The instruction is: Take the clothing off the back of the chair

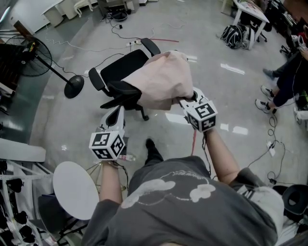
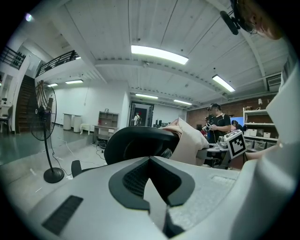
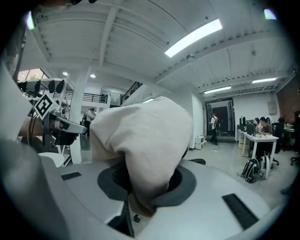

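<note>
A beige garment (image 1: pixel 163 79) hangs over the back of a black office chair (image 1: pixel 120 72) on the floor in front of me. My right gripper (image 1: pixel 185 101) is shut on the garment's lower right edge. In the right gripper view the cloth (image 3: pixel 140 136) fills the middle and runs down into the right gripper (image 3: pixel 140 206). My left gripper (image 1: pixel 115 113) hovers just short of the chair's near left side, shut and holding nothing. The left gripper view looks past the left gripper (image 2: pixel 152 197) at the chair back (image 2: pixel 136 143), with the garment (image 2: pixel 190 140) draped on its right.
A standing fan (image 1: pixel 29 53) with a round base (image 1: pixel 74 86) is left of the chair. A round white top (image 1: pixel 74 190) is by my left side. Cables cross the floor. A backpack (image 1: pixel 233 36) leans by a white desk (image 1: pixel 252 14); a seated person's feet (image 1: pixel 269 98) are at right.
</note>
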The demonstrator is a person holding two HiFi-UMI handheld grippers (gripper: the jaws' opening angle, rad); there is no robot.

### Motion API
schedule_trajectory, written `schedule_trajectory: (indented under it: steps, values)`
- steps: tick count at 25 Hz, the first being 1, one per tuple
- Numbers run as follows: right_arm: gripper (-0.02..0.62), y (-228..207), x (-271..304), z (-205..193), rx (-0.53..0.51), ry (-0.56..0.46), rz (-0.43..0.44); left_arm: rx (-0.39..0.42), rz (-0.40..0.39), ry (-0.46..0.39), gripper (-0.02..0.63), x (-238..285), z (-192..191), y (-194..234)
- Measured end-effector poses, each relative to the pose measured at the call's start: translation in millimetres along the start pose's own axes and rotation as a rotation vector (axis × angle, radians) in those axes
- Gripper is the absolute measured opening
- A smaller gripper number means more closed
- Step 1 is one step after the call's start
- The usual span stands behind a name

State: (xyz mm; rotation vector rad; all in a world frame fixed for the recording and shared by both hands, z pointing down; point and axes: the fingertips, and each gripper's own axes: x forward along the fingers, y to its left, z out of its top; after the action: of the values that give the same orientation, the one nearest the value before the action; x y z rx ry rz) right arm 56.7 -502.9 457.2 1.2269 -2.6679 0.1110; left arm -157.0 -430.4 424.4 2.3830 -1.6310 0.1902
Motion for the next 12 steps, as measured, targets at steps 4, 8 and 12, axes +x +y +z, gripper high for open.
schedule_trajectory:
  steps: [4,8,12]
  values:
    - [0.075,1.6,-15.5,8.8,-0.026,-0.013,0.010,-0.003,0.006,-0.001,0.000,-8.4,1.4,-5.4]
    - [0.069,0.2,-41.4,22.0,-0.060,-0.051,0.020,0.000,0.032,0.005,0.000,-23.0,0.5,-17.8]
    - [0.067,7.4,-60.1,21.4,-0.036,-0.071,0.028,-0.002,0.049,0.021,0.000,-38.6,-5.5,-27.3]
